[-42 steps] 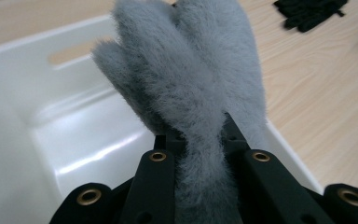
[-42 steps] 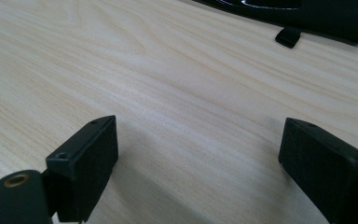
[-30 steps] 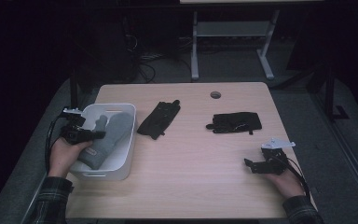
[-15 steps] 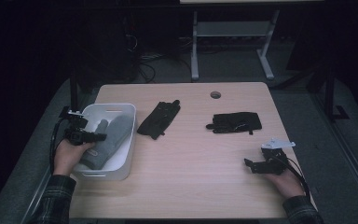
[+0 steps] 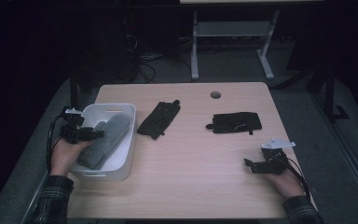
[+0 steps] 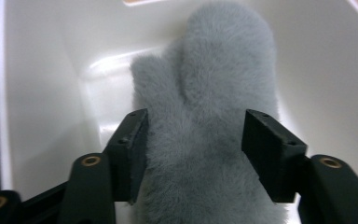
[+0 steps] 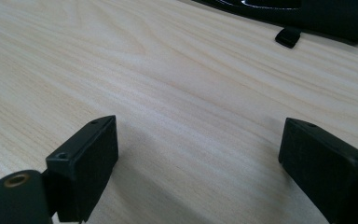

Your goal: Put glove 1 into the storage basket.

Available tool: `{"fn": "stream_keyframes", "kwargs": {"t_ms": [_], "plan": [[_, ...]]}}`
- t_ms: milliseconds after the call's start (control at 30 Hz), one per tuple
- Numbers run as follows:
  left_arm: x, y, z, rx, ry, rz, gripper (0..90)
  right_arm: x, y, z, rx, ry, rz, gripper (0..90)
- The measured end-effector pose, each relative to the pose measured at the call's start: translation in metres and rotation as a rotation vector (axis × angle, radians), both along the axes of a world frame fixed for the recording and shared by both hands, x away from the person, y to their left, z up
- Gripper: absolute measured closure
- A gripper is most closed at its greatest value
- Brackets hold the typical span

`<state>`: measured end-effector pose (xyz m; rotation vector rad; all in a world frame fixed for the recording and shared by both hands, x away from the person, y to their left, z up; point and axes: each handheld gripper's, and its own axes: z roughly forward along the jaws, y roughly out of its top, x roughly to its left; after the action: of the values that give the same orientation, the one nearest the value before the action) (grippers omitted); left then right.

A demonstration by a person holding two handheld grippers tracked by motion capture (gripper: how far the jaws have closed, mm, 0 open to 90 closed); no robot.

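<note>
while the left hand-held gripper point(image 5: 89, 134) hangs over the white bin point(image 5: 126, 140) at the left edge of the surface point(image 5: 196, 177), its jaws have just been opening; in the left gripper view they stand apart on either side of the grey furry mitten point(image 6: 209, 140), the pads not pressing on the fur as far as i can tell. mitten lies inside the bin, fingertip end toward the far wall, cuff end near the gripper. judged step: release of the mitten into the bin, the drop looking done or all but done.

right hand-held gripper point(image 5: 256, 165) rests low at the right front of the surface, jaws wide apart, nothing between them but bare wood. in the right gripper view a dark edge of the black glove point(image 7: 307, 14) shows well ahead.

next move, as a judgement: the left gripper needs to lift clear of the bin without dragging fur along, then one of the grippers goes for a glove lying out on the surface. the flat black gloves will want a low approach, one jaw slid close to the wood to pinch an edge.

count:
- grey mitten: one, in the bin
- black gloves on the surface: two, one long glove point(image 5: 159, 119) just beside the bin, one glove point(image 5: 235, 122) farther right, well apart from each other
- white bin: one
- grippers: two
- round hole point(image 5: 215, 94) in the surface near the far edge: one
</note>
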<state>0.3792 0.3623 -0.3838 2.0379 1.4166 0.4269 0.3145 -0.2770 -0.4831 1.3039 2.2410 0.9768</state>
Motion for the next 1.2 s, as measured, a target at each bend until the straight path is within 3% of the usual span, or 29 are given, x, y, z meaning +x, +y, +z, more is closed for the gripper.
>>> {"fn": "stream_keyframes", "kwargs": {"t_ms": [33, 67, 100, 133, 233, 333, 433, 467, 600, 900, 1067, 1200], "plan": [[-0.001, 0.001, 0.002, -0.009, -0.007, -0.003, 52.6, 0.000, 0.000, 0.000, 0.000, 0.000, 0.000, 11.3], [-0.003, 0.002, 0.005, -0.009, -0.013, -0.002, 59.9, 0.000, 0.000, 0.000, 0.000, 0.000, 0.000, 11.3], [-0.005, 0.002, 0.009, 0.030, -0.020, 0.010, 71.3, 0.000, 0.000, 0.000, 0.000, 0.000, 0.000, 11.3], [-0.005, 0.002, 0.009, 0.030, -0.020, 0.010, 77.5, 0.000, 0.000, 0.000, 0.000, 0.000, 0.000, 11.3], [-0.007, 0.004, 0.013, 0.067, -0.005, 0.008, 89.3, 0.000, 0.000, 0.000, 0.000, 0.000, 0.000, 11.3], [-0.007, 0.003, 0.010, 0.074, 0.018, 0.002, 89.5, 0.000, 0.000, 0.000, 0.000, 0.000, 0.000, 11.3], [-0.004, -0.002, -0.001, 0.087, 0.075, -0.017, 89.6, 0.000, 0.000, 0.000, 0.000, 0.000, 0.001, 11.3], [-0.002, -0.007, -0.009, 0.083, 0.112, -0.039, 89.6, 0.000, 0.000, 0.000, 0.000, -0.001, 0.001, 11.4], [-0.001, -0.017, -0.017, 0.069, 0.151, -0.072, 89.6, 0.000, 0.000, 0.000, 0.000, 0.000, 0.001, 11.3], [0.001, -0.030, -0.018, 0.049, 0.160, -0.122, 89.5, 0.000, 0.000, 0.000, 0.000, 0.000, 0.001, 11.3], [-0.002, -0.026, -0.009, 0.009, 0.110, -0.106, 86.4, 0.000, 0.000, 0.000, 0.000, 0.000, 0.002, 11.3], [-0.006, -0.032, 0.003, -0.022, 0.063, -0.135, 83.9, 0.000, 0.000, 0.000, 0.000, 0.000, 0.002, 11.3]]}}
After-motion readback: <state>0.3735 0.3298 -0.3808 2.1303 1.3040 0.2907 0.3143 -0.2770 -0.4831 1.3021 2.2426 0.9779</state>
